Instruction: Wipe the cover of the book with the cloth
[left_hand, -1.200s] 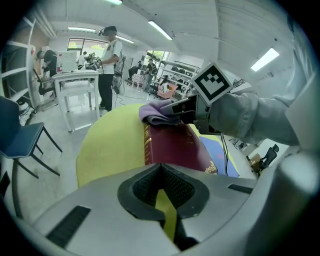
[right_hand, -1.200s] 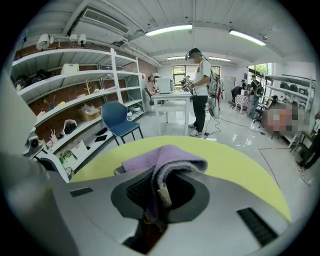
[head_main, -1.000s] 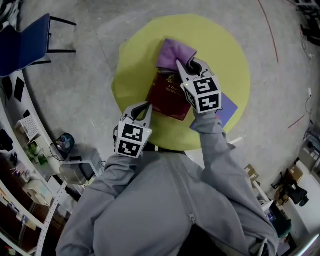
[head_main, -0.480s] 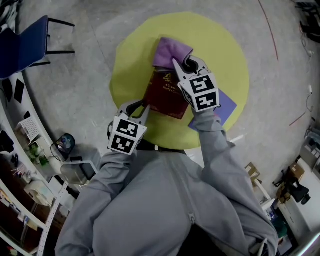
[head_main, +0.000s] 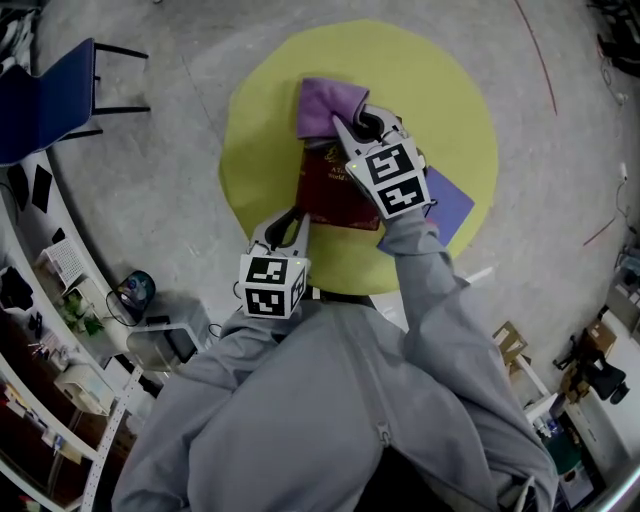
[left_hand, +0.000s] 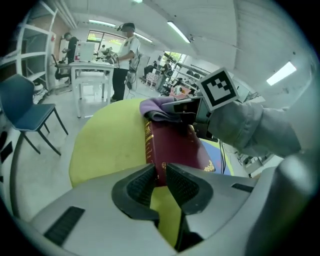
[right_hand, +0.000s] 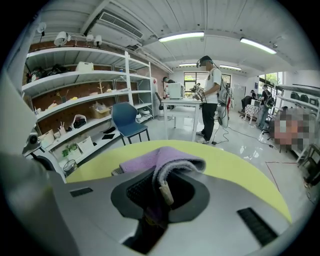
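A dark red book (head_main: 335, 188) (left_hand: 172, 147) lies on the round yellow table (head_main: 270, 120). At the book's far end my right gripper (head_main: 358, 128) (right_hand: 160, 187) is shut on a folded purple cloth (head_main: 325, 108) (right_hand: 165, 162), which rests on the cover's far edge and the table beyond it. My left gripper (head_main: 288, 218) (left_hand: 161, 175) is at the book's near left corner. Its jaws are closed to a narrow gap with that corner between them. The left gripper view also shows the cloth (left_hand: 157, 107) bunched over the top of the book.
A blue sheet (head_main: 452, 205) lies on the table under my right forearm. A blue chair (head_main: 50, 90) stands off the table's left side, with shelves (head_main: 60, 330) beyond it. A person (right_hand: 209, 95) stands by a white table (left_hand: 92, 67) farther off.
My right gripper has slid the cloth a little to the left along the book's far end. The left gripper's cube swung left and back while its jaws stayed at the book's corner.
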